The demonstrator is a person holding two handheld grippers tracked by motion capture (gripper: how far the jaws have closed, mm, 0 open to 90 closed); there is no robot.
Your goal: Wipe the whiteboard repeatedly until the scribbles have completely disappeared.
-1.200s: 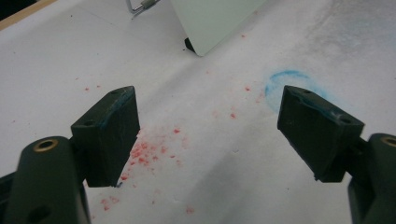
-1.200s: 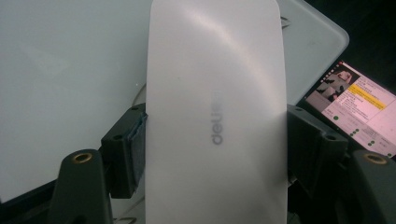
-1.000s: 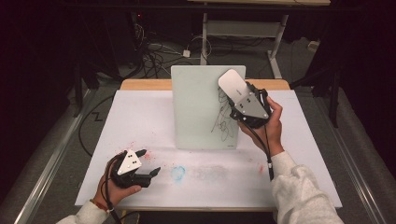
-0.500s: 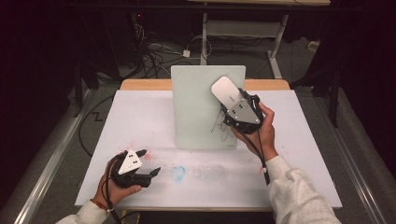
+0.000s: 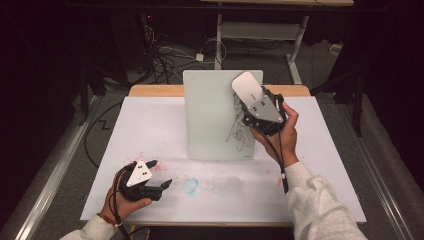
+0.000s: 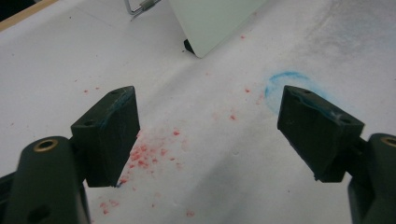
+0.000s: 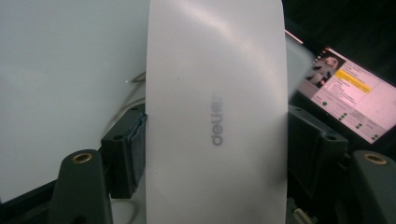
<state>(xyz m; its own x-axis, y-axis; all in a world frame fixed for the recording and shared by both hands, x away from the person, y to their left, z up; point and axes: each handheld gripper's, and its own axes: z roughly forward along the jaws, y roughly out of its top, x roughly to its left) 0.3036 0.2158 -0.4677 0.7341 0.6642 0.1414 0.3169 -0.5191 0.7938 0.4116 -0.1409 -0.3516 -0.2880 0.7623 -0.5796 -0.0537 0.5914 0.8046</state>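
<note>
Near the tabletop's front-left corner our left tongs [image 5: 159,173] rest wide open and empty. Farther back, right of centre, our right tongs [image 5: 250,100] clamp the white eraser [image 5: 248,87], its long axis pointing up-left, probably just touching the upright whiteboard [image 5: 210,115] above the black scribble [image 5: 239,131].

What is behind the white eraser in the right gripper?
The upright whiteboard stands behind the eraser, which the right gripper clamps. Black scribbles show below it; whether more marks lie under the eraser cannot be seen.
</note>
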